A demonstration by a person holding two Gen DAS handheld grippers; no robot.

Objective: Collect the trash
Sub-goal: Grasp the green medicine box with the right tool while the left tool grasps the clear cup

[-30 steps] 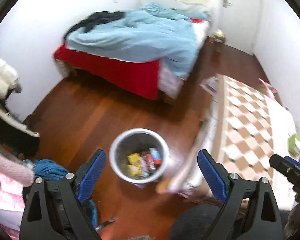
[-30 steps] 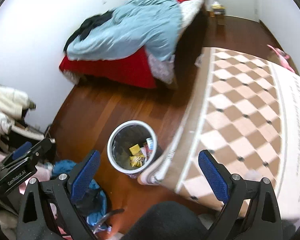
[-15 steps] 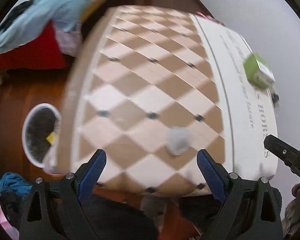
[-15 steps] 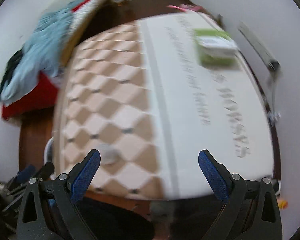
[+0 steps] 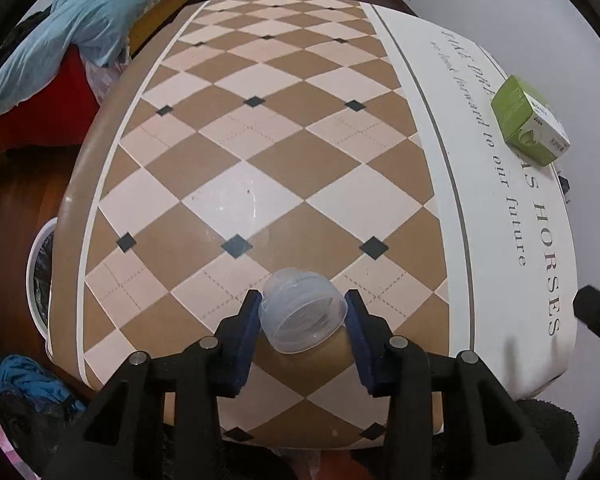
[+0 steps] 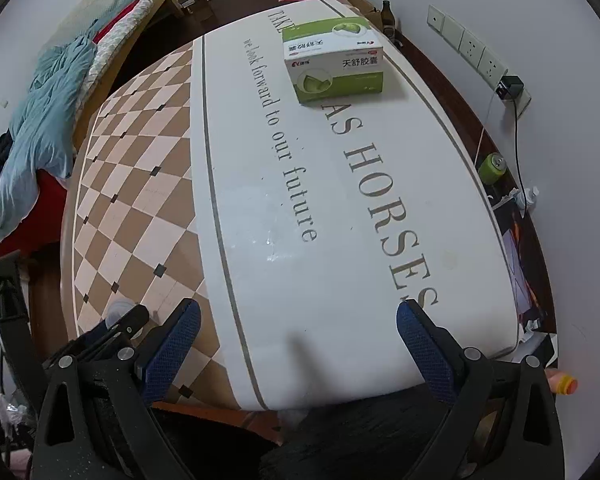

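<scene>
A clear plastic cup (image 5: 302, 317) lies on its side on the chequered table (image 5: 260, 140) near its front edge. My left gripper (image 5: 302, 322) is shut on the cup, one blue pad on each side. In the right wrist view the cup (image 6: 117, 309) shows at the lower left, partly hidden behind the left gripper. My right gripper (image 6: 298, 344) is open and empty above the table's white printed part (image 6: 340, 200). A green and white box (image 6: 334, 60) stands on the table at the far right; it also shows in the left wrist view (image 5: 530, 126). The white trash bin (image 5: 40, 276) stands on the floor left of the table, mostly hidden.
A bed with a light blue blanket (image 5: 72, 32) and red sheet stands at the far left. Clothes (image 5: 24, 376) lie on the floor at lower left. A wall socket strip (image 6: 476, 56), a cable and a green can (image 6: 493, 167) are behind the table on the right.
Both grippers swung from the floor and bin up over the table. My left gripper has closed on the plastic cup. My right gripper stays open.
</scene>
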